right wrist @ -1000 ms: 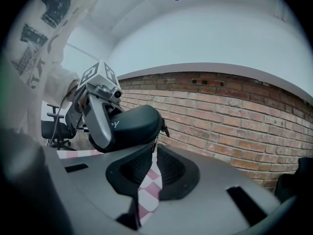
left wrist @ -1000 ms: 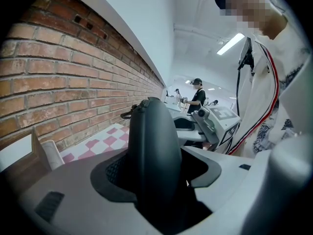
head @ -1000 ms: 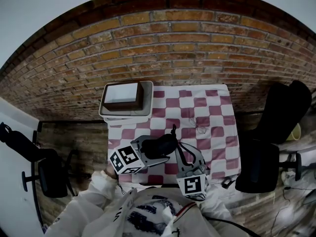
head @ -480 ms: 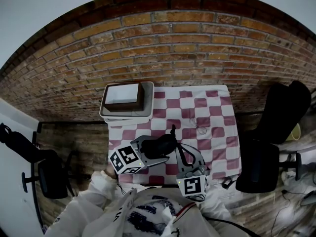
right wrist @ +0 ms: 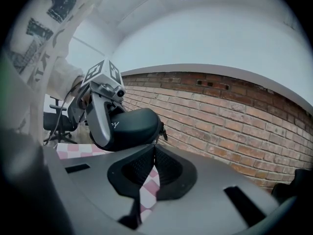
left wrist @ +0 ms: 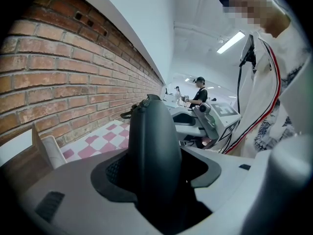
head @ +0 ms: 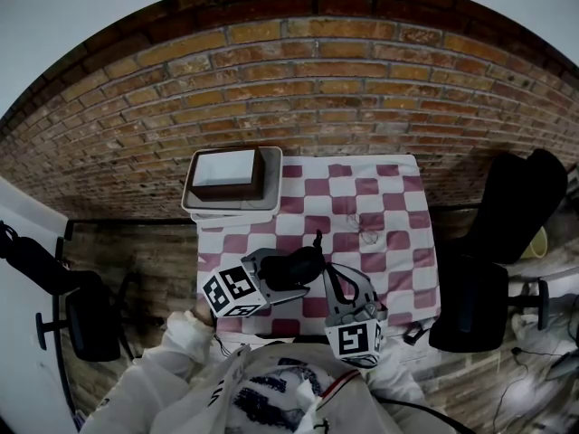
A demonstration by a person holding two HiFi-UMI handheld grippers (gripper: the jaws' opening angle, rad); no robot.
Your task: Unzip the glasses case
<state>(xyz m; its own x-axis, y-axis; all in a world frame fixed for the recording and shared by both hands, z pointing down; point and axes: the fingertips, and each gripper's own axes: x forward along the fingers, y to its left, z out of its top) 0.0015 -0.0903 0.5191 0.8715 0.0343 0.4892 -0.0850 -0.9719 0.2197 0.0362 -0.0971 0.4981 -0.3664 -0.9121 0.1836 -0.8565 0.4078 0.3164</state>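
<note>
While you stand at the near edge of the table (head: 398, 188) with its red-and-white checked cloth, your left gripper (head: 276, 277) is clenched on the glasses case (head: 297, 265). The left gripper view shows the dark shell standing up between the two jaws and filling the gap, with both pads against its sides. You hold the case over the near part of the cloth, its long side lying roughly across you in the head view.

Your right gripper (head: 324, 269) comes in from your right side and meets the case at its end. In the right gripper view its jaws are pressed together, pad on pad, and their tips sit right under the end of the case. The small zip pull (right wrist: 161, 130) hangs just above those tips. You cannot tell from any view whether a thin part of the pull is caught between the pads.

At the far left corner of the table lies a white tray (head: 201, 208) carrying a brown box (head: 226, 177). Behind it runs the brick wall (head: 317, 89). A black office chair (head: 90, 319) stands to your left and a dark chair (head: 470, 306) to your right, both well apart from the case.
</note>
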